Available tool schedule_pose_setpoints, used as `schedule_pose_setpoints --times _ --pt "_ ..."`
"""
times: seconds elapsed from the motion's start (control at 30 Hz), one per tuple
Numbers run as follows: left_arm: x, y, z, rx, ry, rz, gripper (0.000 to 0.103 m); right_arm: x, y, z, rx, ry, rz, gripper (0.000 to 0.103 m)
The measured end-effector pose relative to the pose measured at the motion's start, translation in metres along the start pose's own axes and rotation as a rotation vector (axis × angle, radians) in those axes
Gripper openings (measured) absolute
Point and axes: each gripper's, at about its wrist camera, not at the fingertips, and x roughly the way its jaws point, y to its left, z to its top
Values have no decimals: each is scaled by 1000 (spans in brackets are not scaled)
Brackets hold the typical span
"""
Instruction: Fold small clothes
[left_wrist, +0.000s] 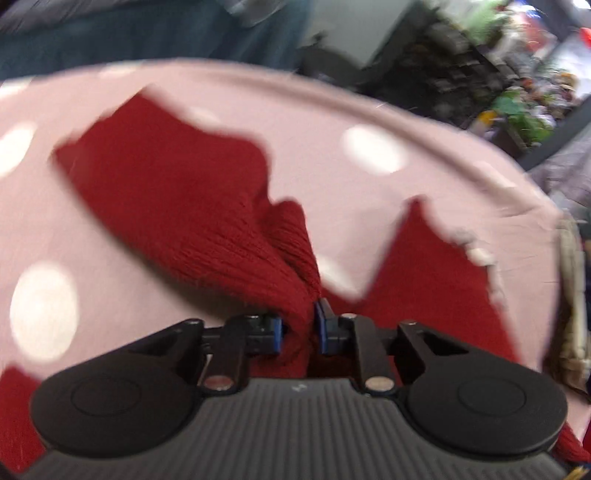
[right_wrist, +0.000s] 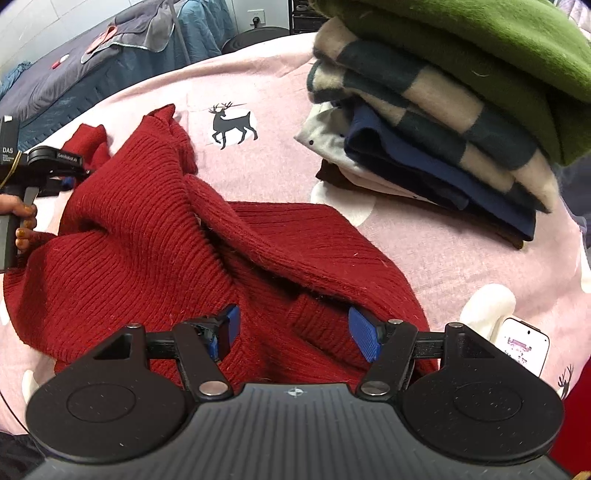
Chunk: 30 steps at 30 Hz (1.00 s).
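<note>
The soft red ribbed knit sweater (right_wrist: 155, 236) lay bunched on the pink sheet with white spots (right_wrist: 424, 254). The left gripper (left_wrist: 298, 326) had its jaws pinched tight on a fold of it. The right gripper (right_wrist: 291, 334) hung over it, jaws wide apart, holding nothing.

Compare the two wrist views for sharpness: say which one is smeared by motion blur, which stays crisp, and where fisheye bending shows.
Left wrist view: motion-blurred, the red sweater and background smeared, only the left gripper sharp. Right wrist view: crisp, knit ribs and the deer print clear; fisheye bending curves the pink sheet edge.
</note>
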Motion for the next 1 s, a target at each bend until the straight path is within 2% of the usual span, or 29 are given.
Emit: schedule_pose_setpoints --times 0.07,0.17,0.3,0.33,0.4,0.47,0.53,0.6,0.63,0.7,0.77,0.8,0.9,1.0 --pt "-22 -1 12 -23 -63 -18 13 0 -2 1 6 -3 1 103" --pt "-74 23 31 -117 -229 -23 13 0 -1 2 13 -9 5 103" --pt "-178 71 61 -205 -524 102 13 0 2 2 10 -17 18 103" --pt "-200 85 68 -226 -573 129 13 1 3 2 7 -18 21 103" --pt "-232 111 86 -249 -598 189 13 2 6 2 1 -18 30 103" --pt "-242 131 100 -211 -588 287 15 6 10 4 -9 -16 40 103" --pt "-233 153 108 -218 -531 355 19 9 15 7 -20 -17 48 103" --pt "-207 166 114 -215 -432 348 25 11 22 10 -35 -21 62 103" --pt "-194 170 112 -202 -379 372 25 11 25 11 -45 -26 65 103" --pt "-169 171 104 -167 -295 429 36 12 30 12 -69 -30 64 103" --pt "-153 172 88 -175 -243 447 85 13 33 10 -77 -21 58 103" --pt "-151 171 75 -191 -228 441 89 13 32 10 -73 -15 57 103" --pt "-150 169 36 -205 -204 336 91 14 27 7 -53 -3 60 103" --pt "-155 164 -7 -155 -154 291 102 13 23 3 -37 -4 75 103"
